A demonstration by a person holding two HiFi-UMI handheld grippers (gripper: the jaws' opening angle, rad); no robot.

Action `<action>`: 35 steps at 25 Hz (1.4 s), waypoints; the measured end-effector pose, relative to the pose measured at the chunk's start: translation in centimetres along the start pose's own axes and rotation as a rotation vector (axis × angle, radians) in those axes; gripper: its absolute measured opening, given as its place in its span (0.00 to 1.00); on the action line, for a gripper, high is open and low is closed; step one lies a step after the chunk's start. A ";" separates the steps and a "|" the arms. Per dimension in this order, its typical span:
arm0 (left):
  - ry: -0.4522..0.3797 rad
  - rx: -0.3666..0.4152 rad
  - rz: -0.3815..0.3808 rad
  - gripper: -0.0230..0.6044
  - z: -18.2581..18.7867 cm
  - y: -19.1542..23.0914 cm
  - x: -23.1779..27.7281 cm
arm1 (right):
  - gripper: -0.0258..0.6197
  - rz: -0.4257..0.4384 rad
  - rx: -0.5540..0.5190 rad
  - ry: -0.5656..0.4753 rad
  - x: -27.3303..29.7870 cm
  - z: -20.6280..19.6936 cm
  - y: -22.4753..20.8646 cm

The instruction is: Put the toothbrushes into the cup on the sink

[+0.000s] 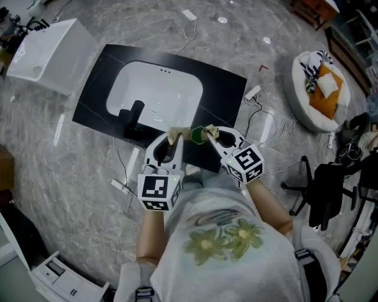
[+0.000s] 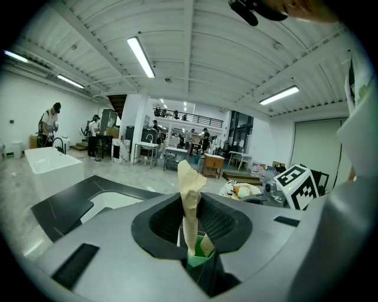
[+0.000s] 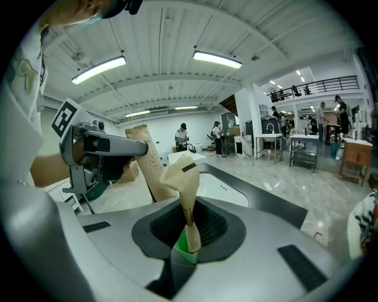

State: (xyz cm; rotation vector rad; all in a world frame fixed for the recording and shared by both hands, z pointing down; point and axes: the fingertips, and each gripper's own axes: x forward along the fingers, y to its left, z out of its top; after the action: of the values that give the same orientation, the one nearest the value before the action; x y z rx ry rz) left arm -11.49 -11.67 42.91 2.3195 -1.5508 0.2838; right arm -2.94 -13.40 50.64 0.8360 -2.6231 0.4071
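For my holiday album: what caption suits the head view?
Left gripper and right gripper each clamp a beige paper-wrapped item near a white sink basin in a black countertop.

On the grey marbled floor (image 1: 65, 159), a white rectangular ceramic basin (image 1: 50, 53) sits at ten o'clock and a small white power block (image 1: 189, 15) at twelve. A round white cushioned bed (image 1: 299, 88) holding an orange pillow (image 1: 329, 93) lies at two o'clock, a black wheeled office chair (image 1: 328, 189) at three

Head view steeply down on sink (image 1: 155, 94), both gripper views low, close, nearly level, sharing sink
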 end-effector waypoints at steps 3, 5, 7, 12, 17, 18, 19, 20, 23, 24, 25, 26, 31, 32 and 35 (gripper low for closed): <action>0.002 -0.001 0.002 0.18 0.0 0.0 0.1 | 0.13 0.002 0.001 0.009 0.2 -0.3 0.0; 0.004 -0.003 0.003 0.18 0.0 0.0 0.2 | 0.13 0.003 0.003 0.015 0.4 -0.5 -0.1; 0.005 -0.003 0.002 0.18 0.0 0.1 0.3 | 0.13 0.003 0.004 0.021 0.6 -0.7 -0.1; 0.010 -0.001 -0.004 0.18 -0.1 0.4 0.5 | 0.13 0.010 0.010 0.050 1.3 -1.7 -0.1; 0.016 0.000 -0.008 0.18 -0.4 0.3 0.7 | 0.13 0.008 0.012 0.073 1.7 -2.6 -0.3; 0.017 0.000 -0.009 0.18 -0.4 0.3 0.7 | 0.13 0.007 0.013 0.077 1.7 -2.8 -0.3; 0.017 -0.001 -0.009 0.18 -0.5 0.4 0.7 | 0.13 0.007 0.014 0.080 1.8 -2.9 -0.3; 0.018 -0.001 -0.009 0.18 -0.5 0.4 0.7 | 0.13 0.006 0.014 0.083 1.9 -3.1 -0.3; 0.018 -0.001 -0.011 0.18 -0.4 0.4 0.7 | 0.13 0.004 0.011 0.090 1.8 -3.3 -0.3; 0.018 0.000 -0.011 0.18 -0.4 0.3 0.7 | 0.13 0.004 0.010 0.092 1.8 -3.4 -0.2; 0.018 0.000 -0.012 0.18 -0.4 0.3 0.6 | 0.13 0.003 0.008 0.094 1.8 -3.5 -0.2; 0.017 0.001 -0.013 0.18 -0.4 0.2 0.6 | 0.13 0.002 0.005 0.095 1.8 -3.6 -0.2; 0.016 0.002 -0.013 0.18 -0.6 0.4 0.6 | 0.13 -0.004 -0.012 0.080 2.1 -3.9 -0.1; 0.017 0.001 -0.013 0.18 -0.6 0.4 0.5 | 0.13 -0.004 -0.016 0.077 2.1 -4.0 0.0; 0.018 0.002 -0.014 0.18 -0.7 0.2 0.4 | 0.13 0.000 -0.023 0.071 2.0 -4.2 0.2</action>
State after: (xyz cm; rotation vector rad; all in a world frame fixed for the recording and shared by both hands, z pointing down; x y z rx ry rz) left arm -11.52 -11.82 43.73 2.3225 -1.5264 0.3020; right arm -3.52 -12.69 55.15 0.7993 -2.5577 0.3986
